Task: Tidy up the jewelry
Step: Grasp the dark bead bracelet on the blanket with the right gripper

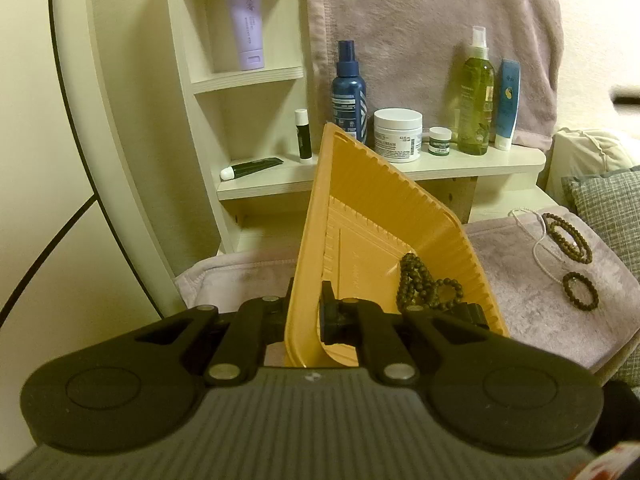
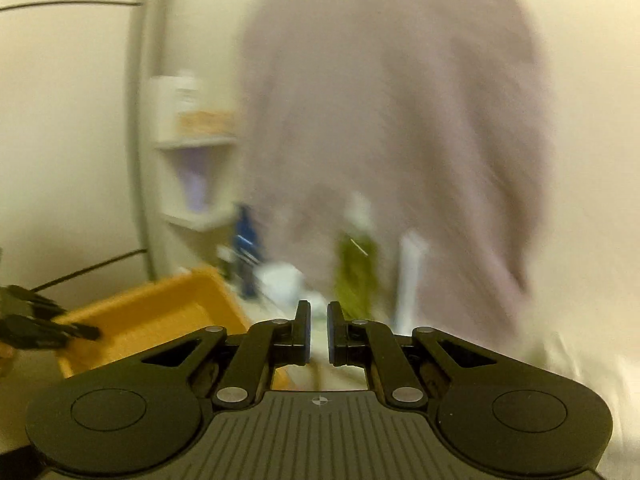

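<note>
My left gripper (image 1: 308,294) is shut on the near rim of an orange plastic tray (image 1: 360,200), which it holds tilted up on edge. A heap of dark wooden bead bracelets (image 1: 424,286) lies in the tray's low corner. On the mauve towel (image 1: 520,312) to the right lie a doubled dark bead bracelet (image 1: 566,238), a smaller bead ring (image 1: 580,291) and a thin white strand (image 1: 536,242). The right wrist view is blurred. My right gripper (image 2: 319,320) is shut with nothing between its pads, and the tray (image 2: 160,312) and left gripper (image 2: 36,326) show at its lower left.
A cream shelf (image 1: 460,164) behind the tray carries a blue spray bottle (image 1: 349,88), a white cream jar (image 1: 398,134), a green bottle (image 1: 476,92) and tubes. A mauve cloth (image 1: 420,20) hangs above it. A grey cushion (image 1: 612,208) sits at the right.
</note>
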Demonstrator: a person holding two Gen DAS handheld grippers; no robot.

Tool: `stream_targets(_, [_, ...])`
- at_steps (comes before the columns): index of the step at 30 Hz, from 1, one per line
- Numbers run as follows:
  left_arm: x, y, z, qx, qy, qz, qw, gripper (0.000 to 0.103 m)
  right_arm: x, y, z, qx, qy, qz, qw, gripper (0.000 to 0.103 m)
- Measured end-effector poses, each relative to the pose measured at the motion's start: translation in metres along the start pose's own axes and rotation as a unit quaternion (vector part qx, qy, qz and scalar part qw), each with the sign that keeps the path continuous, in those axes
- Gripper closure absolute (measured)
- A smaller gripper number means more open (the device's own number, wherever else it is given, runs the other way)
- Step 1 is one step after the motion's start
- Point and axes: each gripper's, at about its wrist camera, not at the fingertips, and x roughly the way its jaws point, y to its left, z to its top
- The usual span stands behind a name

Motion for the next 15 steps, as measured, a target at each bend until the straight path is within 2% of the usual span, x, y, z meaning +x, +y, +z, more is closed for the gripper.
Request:
stream_targets(6, [0.0,0.0,0.0,0.002,0.0,0.001,1.0,0.096,-0.015,-0.014,-0.078,0.089,0.048,-0.079,0.992,0.097])
stream_targets(10, [0.0,0.0,0.0,0.003,0.001,0.002,1.0,0.096,-0.015,-0.012,-0.116,0.134,0.073,-0.101,0.983,0.097])
stream_targets(15, [-0.001,-0.001,0.001,0.005,0.001,0.004,1.0,0.096,0.005,-0.004,-0.143,0.154,0.117,-0.114,0.974,0.097])
